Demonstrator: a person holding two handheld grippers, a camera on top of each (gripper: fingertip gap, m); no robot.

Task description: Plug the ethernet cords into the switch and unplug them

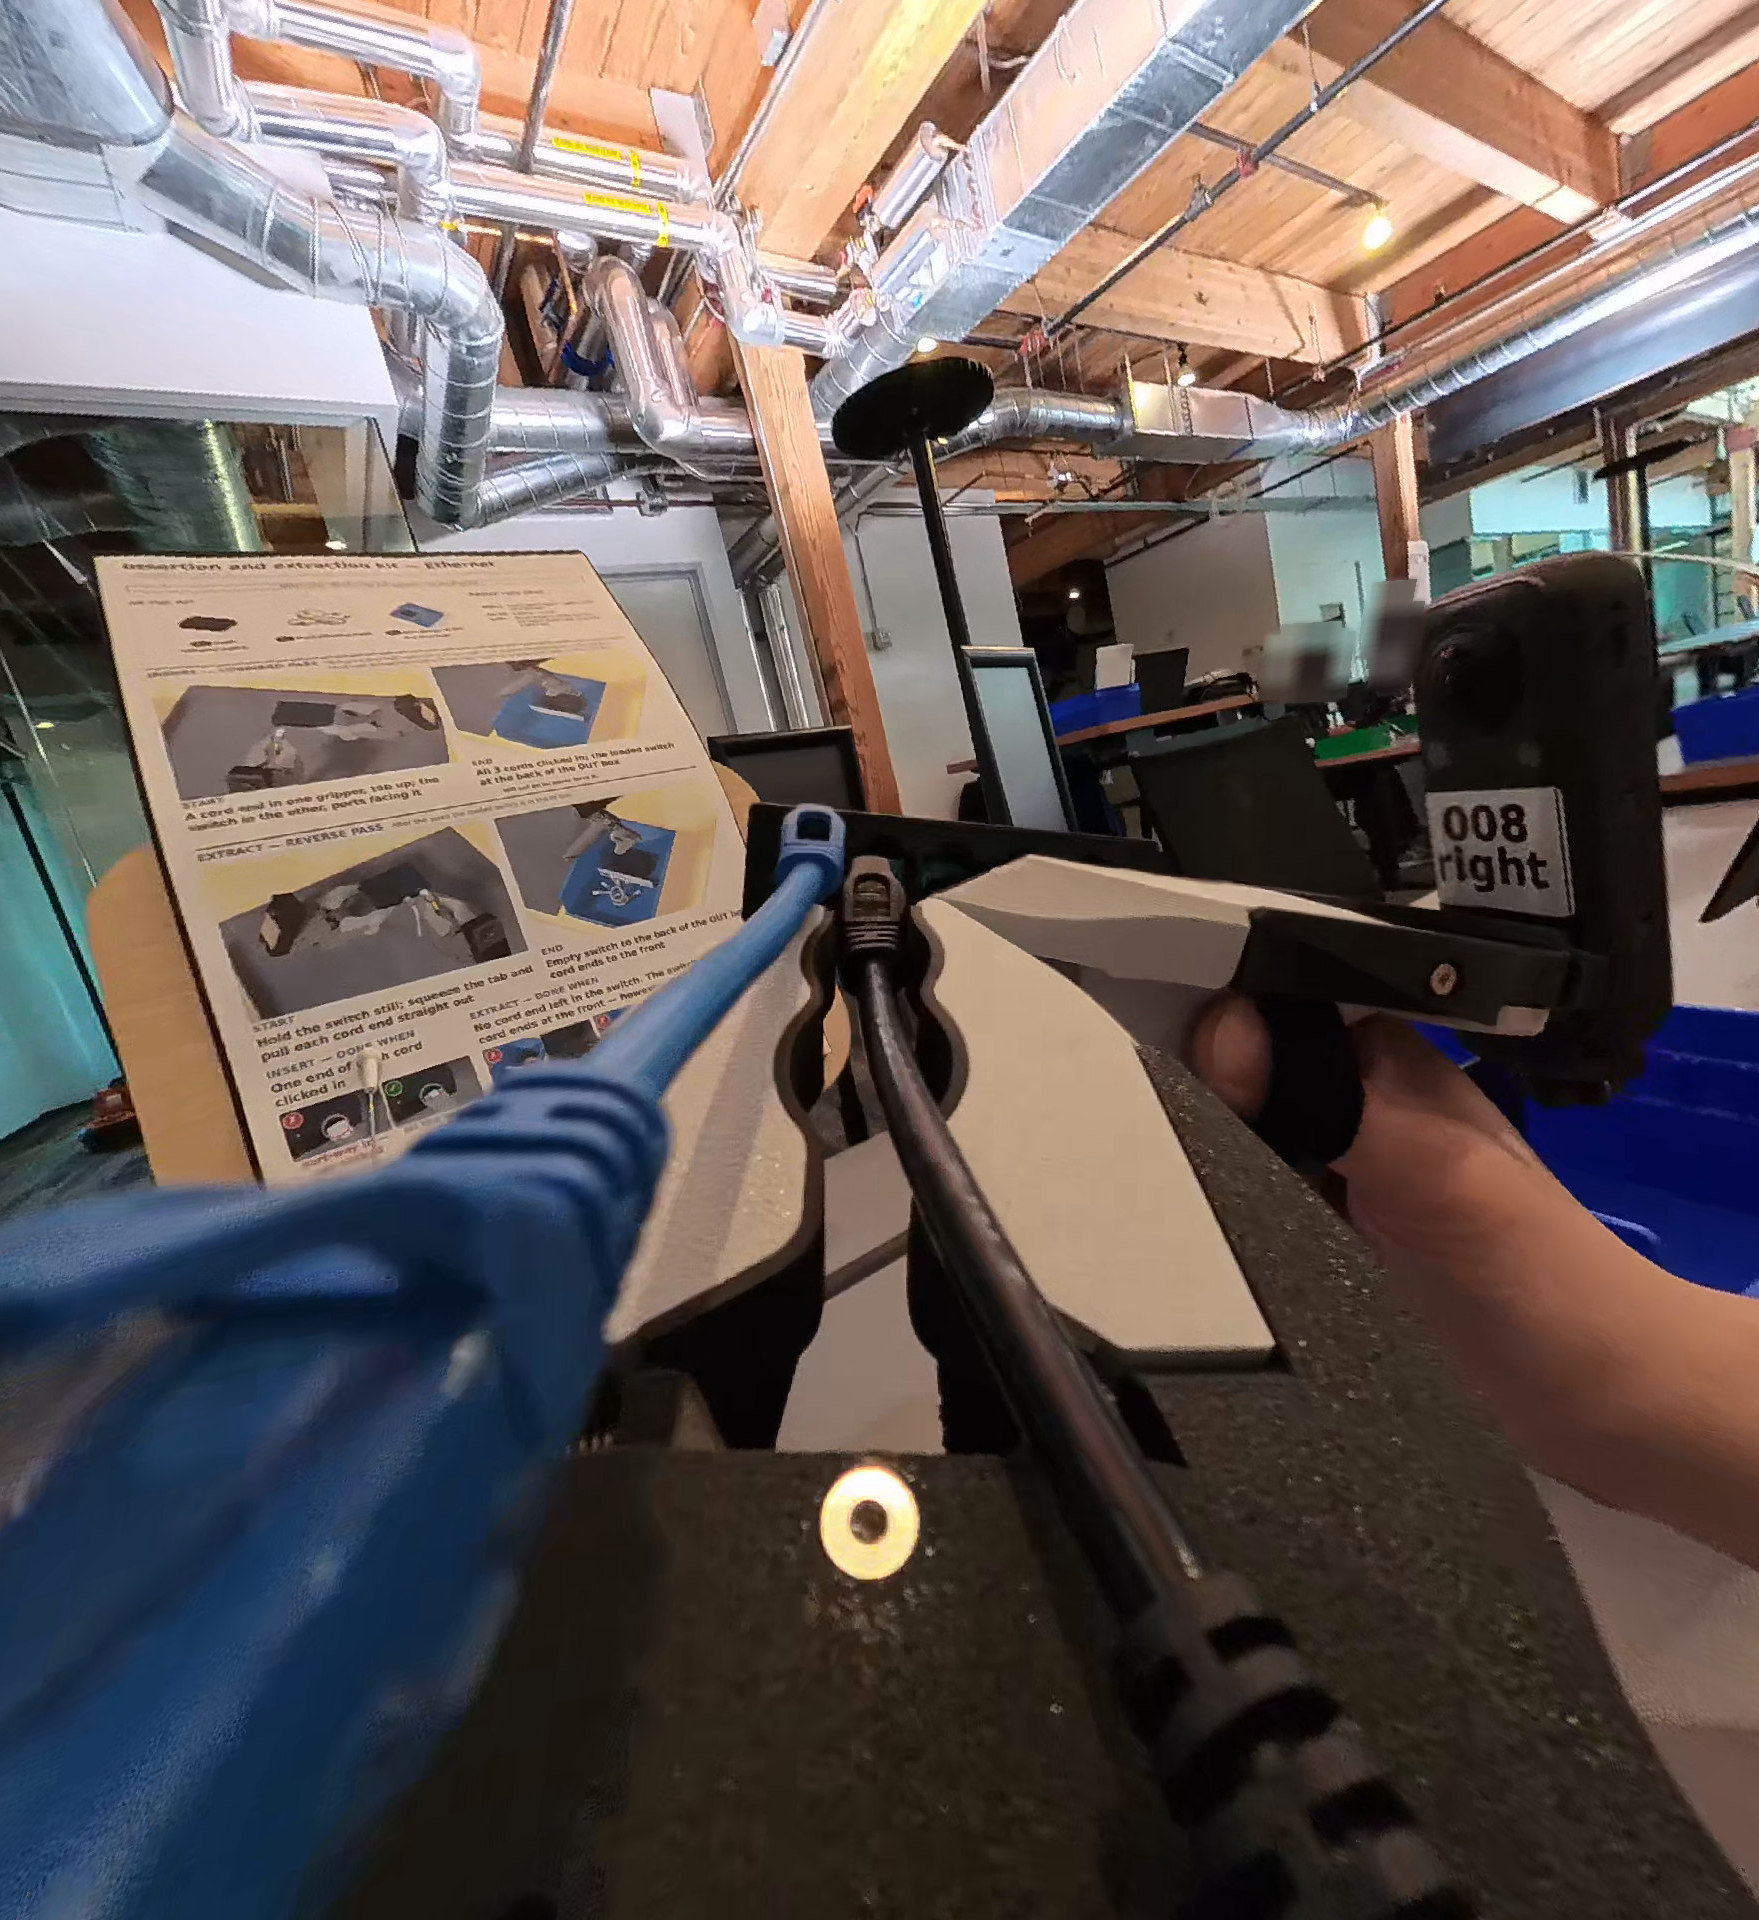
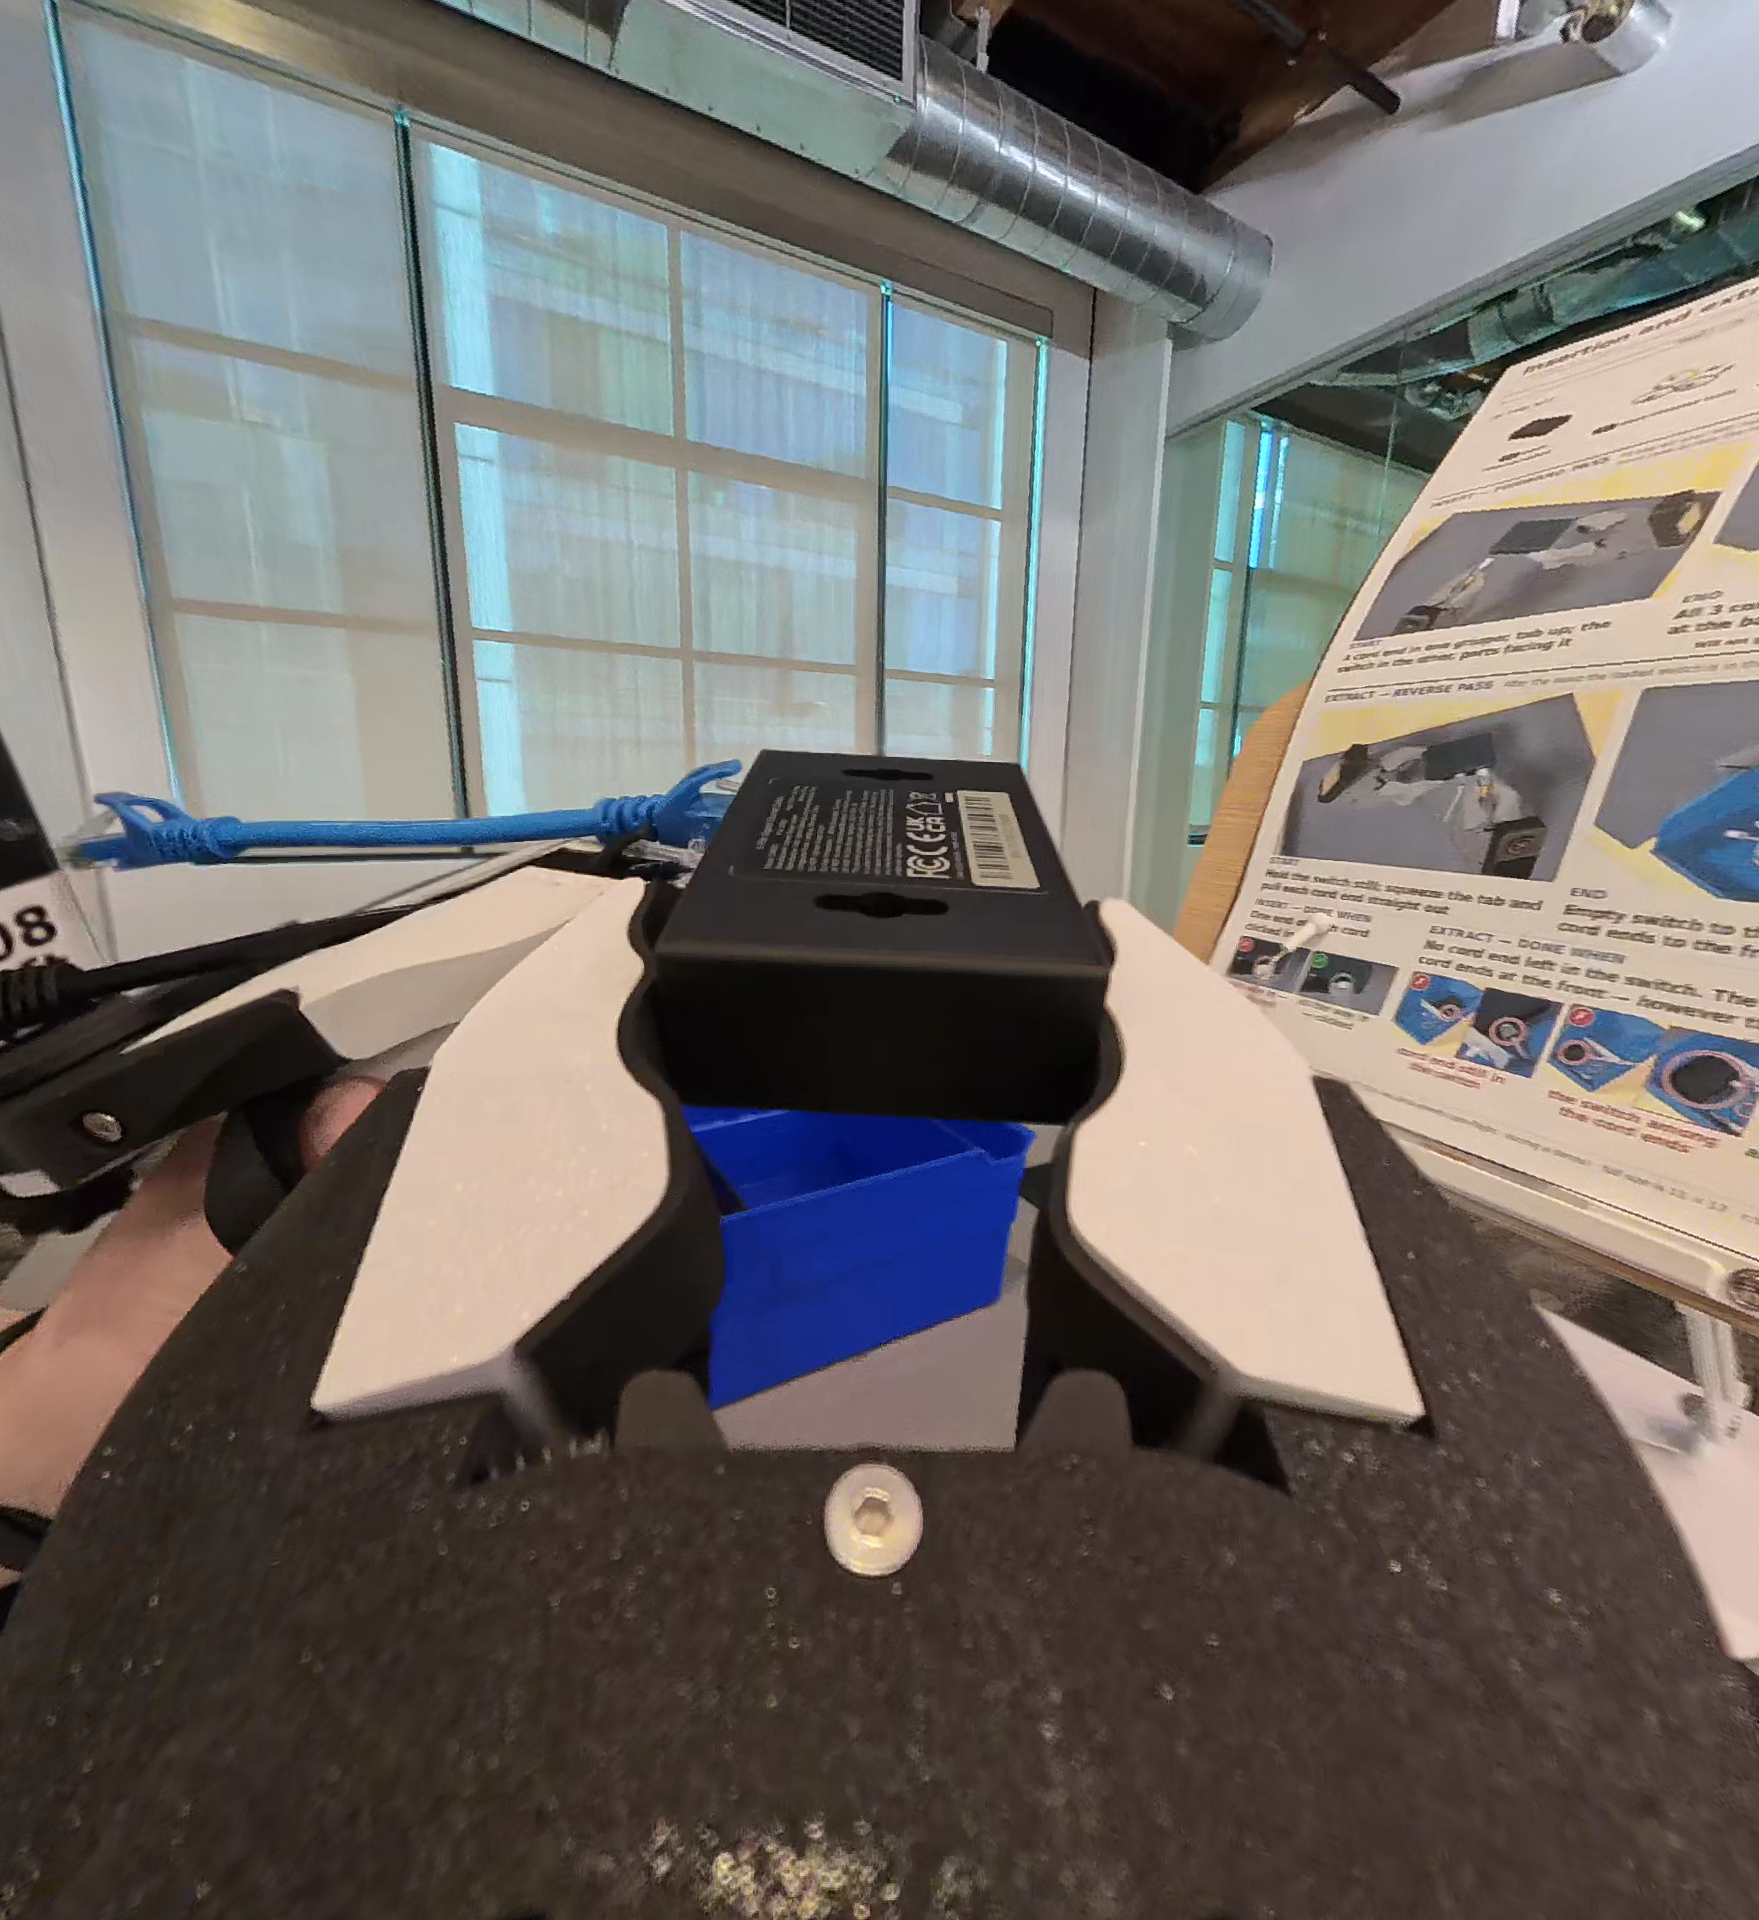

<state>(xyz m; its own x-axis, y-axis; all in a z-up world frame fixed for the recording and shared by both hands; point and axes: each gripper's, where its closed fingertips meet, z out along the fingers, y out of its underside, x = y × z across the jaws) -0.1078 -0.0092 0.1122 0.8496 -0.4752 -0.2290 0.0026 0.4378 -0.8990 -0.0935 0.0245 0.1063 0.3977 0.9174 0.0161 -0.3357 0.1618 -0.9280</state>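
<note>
Left to right: blue cord plugged into switch at 12 o'clock; left gripper clenched on black cord, plug at the port face. Right gripper grasping switch, label upward; blue bin at 6 o'clock.

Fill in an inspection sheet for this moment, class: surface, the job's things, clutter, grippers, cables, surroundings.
Surface: barely in view.
Job's things: switch held aloft, underside up; blue bin below it.
Clutter: nothing seen.
Grippers: right gripper shut on switch; left gripper shut on black cord near its plug, at the switch.
Cables: blue cord plugged into switch, free end loose; whether the black cord's plug is seated cannot be told.
Surroundings: instruction board, windows, ceiling ducts.
</note>
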